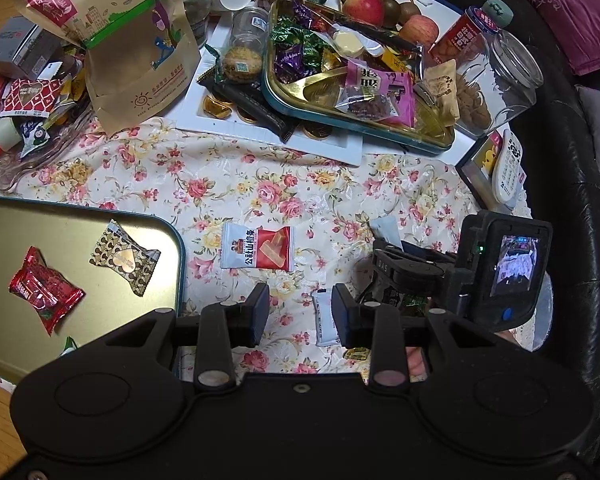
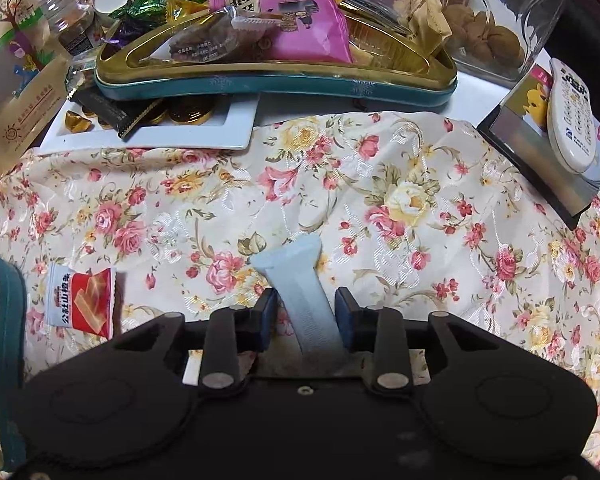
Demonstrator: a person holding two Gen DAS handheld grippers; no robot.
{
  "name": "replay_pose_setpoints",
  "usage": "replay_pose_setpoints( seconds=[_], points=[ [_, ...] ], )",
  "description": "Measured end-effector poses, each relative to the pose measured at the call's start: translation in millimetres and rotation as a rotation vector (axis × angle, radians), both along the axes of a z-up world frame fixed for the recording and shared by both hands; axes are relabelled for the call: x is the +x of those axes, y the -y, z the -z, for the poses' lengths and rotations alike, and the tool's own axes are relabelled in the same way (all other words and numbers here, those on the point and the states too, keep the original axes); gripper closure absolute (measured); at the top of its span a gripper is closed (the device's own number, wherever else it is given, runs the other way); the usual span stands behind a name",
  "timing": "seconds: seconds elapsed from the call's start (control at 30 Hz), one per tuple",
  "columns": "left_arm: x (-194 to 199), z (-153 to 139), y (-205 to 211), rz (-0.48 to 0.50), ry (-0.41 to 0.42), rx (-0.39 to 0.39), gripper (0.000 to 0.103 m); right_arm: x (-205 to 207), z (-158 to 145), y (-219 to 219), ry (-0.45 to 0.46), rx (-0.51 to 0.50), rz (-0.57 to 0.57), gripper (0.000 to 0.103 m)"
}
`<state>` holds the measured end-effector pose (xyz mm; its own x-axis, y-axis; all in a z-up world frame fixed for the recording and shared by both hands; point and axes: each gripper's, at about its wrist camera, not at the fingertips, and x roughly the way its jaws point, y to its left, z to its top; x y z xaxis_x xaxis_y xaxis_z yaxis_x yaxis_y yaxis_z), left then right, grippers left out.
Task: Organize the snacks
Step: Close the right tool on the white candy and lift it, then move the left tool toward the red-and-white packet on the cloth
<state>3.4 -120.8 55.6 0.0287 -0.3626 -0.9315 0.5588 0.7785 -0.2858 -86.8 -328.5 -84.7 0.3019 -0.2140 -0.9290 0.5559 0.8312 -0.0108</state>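
- The tabletop [image 2: 380, 184] under its flowered cloth is crowded along the far edge: a heaped gold tin [image 2: 276, 80] sits there on a white tray [image 2: 204, 132].
- The tin lid [image 1: 32, 240] lies near left, open side up, with two wrapped sweets already in it. I judge that is where loose snacks go.
- My right gripper [image 2: 306, 312] points steeply down at the cloth with a pale blue sachet [image 2: 300, 280] between its fingers.
- The sachet's long axis runs near to far, almost in line with the fingers, leaning a little left at its far, flared end; its near end passes under the gripper body.
- The jaws stand narrow about the sachet. The right pad looks against its edge, while a thin gap shows on the left, so I cannot call it clamped.
- My left gripper [image 1: 300, 312] hangs about half open and empty above the cloth, between lid and right gripper.
- A red-and-white packet [image 1: 258, 249] lies flat just beyond the left gripper, right of the lid, long axis left to right.
- So the sachet belongs to my right hand, and the lid lies to its left, past the packet.
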Motion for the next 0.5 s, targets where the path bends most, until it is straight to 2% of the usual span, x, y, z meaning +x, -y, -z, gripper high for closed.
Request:
replay_pose_setpoints(
  seconds=[0.1,0.27,0.5],
  points=[
    [-0.5,1.7,1.4,0.005,0.003,0.006,0.061,-1.5,-0.2,-1.1,0.003,-0.005,-0.002,0.081],
    [-0.9,6.2,4.2,0.009,0.007,0.024,0.060,-9.4,-6.1,3.8,0.008,0.020,0.030,0.081],
    [-4.7,18.1,13.8,0.033,0.022,0.069,0.061,-28.6,-37.9,25.7,0.072,0.119,0.184,0.081]
  ],
)
